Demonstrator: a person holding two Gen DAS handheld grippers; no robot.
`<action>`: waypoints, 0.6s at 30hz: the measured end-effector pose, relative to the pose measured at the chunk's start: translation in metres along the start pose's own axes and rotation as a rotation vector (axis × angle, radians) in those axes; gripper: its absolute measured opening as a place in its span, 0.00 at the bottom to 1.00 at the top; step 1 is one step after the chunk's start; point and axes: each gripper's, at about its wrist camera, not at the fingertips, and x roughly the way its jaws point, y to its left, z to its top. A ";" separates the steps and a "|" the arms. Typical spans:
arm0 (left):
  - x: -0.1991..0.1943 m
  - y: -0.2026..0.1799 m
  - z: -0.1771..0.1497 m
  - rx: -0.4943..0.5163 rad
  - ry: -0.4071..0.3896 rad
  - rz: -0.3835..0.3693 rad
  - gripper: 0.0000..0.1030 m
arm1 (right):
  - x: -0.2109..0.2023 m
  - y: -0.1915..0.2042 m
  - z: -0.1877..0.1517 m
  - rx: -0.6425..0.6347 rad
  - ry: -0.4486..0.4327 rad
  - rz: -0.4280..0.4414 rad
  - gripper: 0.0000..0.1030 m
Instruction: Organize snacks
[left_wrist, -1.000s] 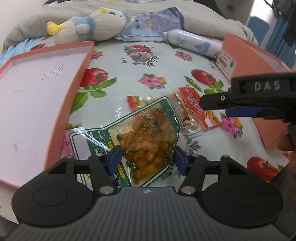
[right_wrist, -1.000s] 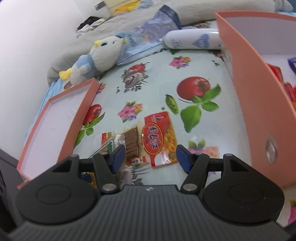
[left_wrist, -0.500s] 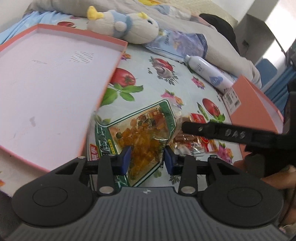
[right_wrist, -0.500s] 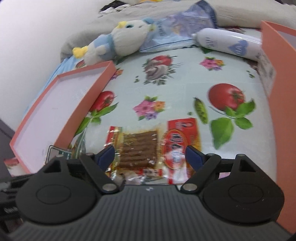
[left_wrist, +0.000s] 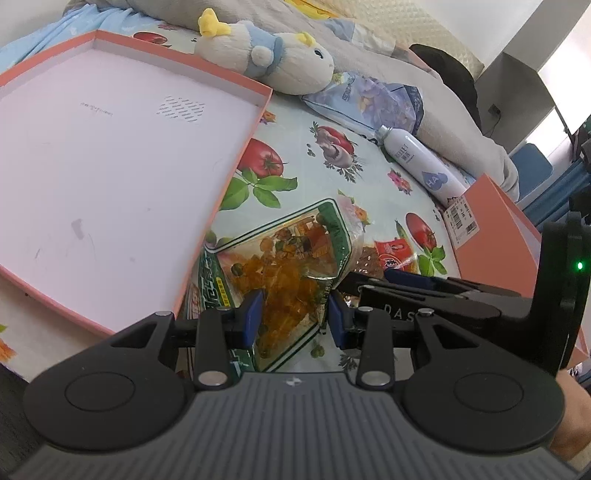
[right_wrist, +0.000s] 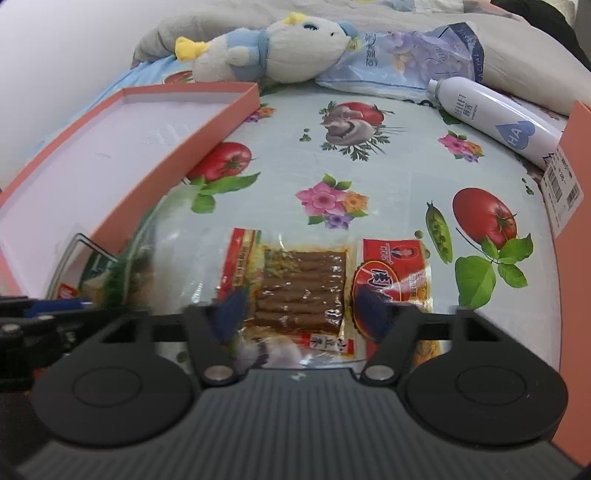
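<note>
My left gripper (left_wrist: 294, 317) is shut on a clear green-edged bag of orange snacks (left_wrist: 291, 266) and holds it tilted just above the tablecloth. My right gripper (right_wrist: 295, 310) is open, its blue pads either side of a brown strip snack packet (right_wrist: 299, 284) lying flat. A red snack packet (right_wrist: 395, 273) lies beside that one on the right. The right gripper also shows in the left wrist view (left_wrist: 406, 280), low over the packets. The green bag shows blurred at the left of the right wrist view (right_wrist: 122, 269).
An empty pink box lid (left_wrist: 110, 177) lies at the left. A pink box (left_wrist: 495, 229) stands at the right. A plush duck (left_wrist: 266, 62), a purple bag (left_wrist: 369, 103) and a white spray bottle (left_wrist: 417, 162) lie at the back of the vegetable-print cloth (right_wrist: 369, 155).
My left gripper closed on the green bag and lifted it toward the pink lid. My right gripper moved left and down, opening wider around the brown strip packet.
</note>
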 end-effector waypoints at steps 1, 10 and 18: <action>0.000 0.000 0.000 -0.003 -0.001 -0.001 0.42 | -0.001 0.001 0.000 0.002 0.002 -0.004 0.53; -0.011 -0.006 -0.003 0.001 -0.019 0.001 0.42 | -0.021 -0.007 -0.007 0.061 -0.007 -0.027 0.51; -0.017 -0.024 0.002 0.045 -0.036 -0.010 0.42 | -0.058 -0.026 -0.007 0.112 -0.055 -0.046 0.50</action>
